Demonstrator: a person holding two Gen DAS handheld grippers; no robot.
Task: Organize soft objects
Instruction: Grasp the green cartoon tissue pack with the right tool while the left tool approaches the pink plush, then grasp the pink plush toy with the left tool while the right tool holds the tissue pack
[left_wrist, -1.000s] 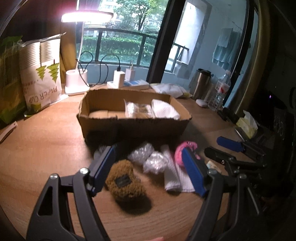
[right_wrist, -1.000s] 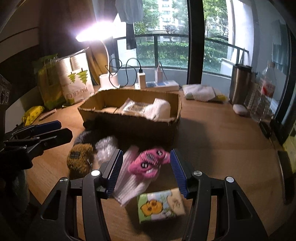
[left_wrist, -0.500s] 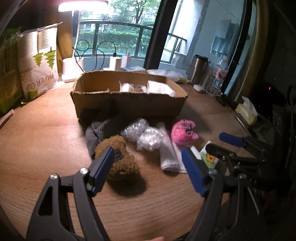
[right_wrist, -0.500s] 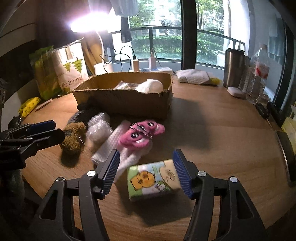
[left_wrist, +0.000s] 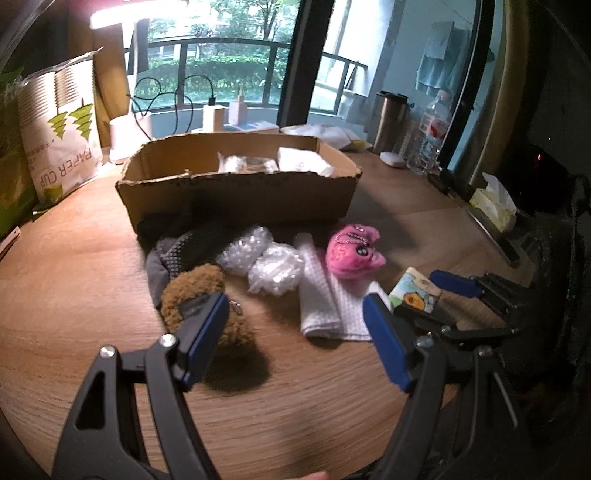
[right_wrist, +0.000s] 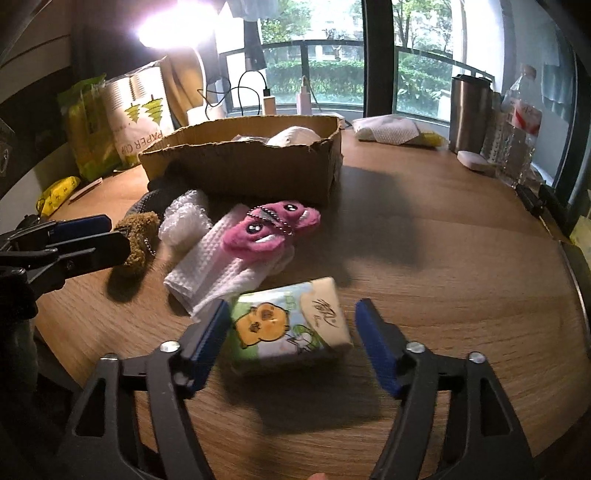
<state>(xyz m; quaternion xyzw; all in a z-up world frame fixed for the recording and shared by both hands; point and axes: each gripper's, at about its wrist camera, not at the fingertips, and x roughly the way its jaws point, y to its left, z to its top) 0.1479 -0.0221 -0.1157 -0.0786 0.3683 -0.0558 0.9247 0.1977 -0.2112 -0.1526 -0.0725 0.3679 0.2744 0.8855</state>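
A cardboard box (left_wrist: 236, 199) (right_wrist: 243, 166) stands on the round wooden table with white items inside. In front of it lie a brown plush (left_wrist: 199, 295) (right_wrist: 138, 236), a grey knit piece (left_wrist: 173, 254), two bubble-wrap wads (left_wrist: 266, 262) (right_wrist: 184, 221), a white cloth (left_wrist: 328, 306) (right_wrist: 221, 266), a pink plush (left_wrist: 354, 251) (right_wrist: 273, 229) and a tissue pack (left_wrist: 415, 291) (right_wrist: 291, 325). My left gripper (left_wrist: 295, 332) is open, its left finger over the brown plush. My right gripper (right_wrist: 291, 339) is open, its fingers either side of the tissue pack.
A paper-cup bag (left_wrist: 59, 136) and lamp base (left_wrist: 129, 133) stand at the back left. A steel tumbler (right_wrist: 469, 110), water bottle (right_wrist: 517, 122) and folded cloth (right_wrist: 391, 129) stand at the back right. Chargers (left_wrist: 214, 116) sit behind the box.
Both grippers have pulled back and lower toward the near table edge. The right gripper has left the pink plush and now straddles the tissue pack. The left gripper has drawn back from the brown plush.
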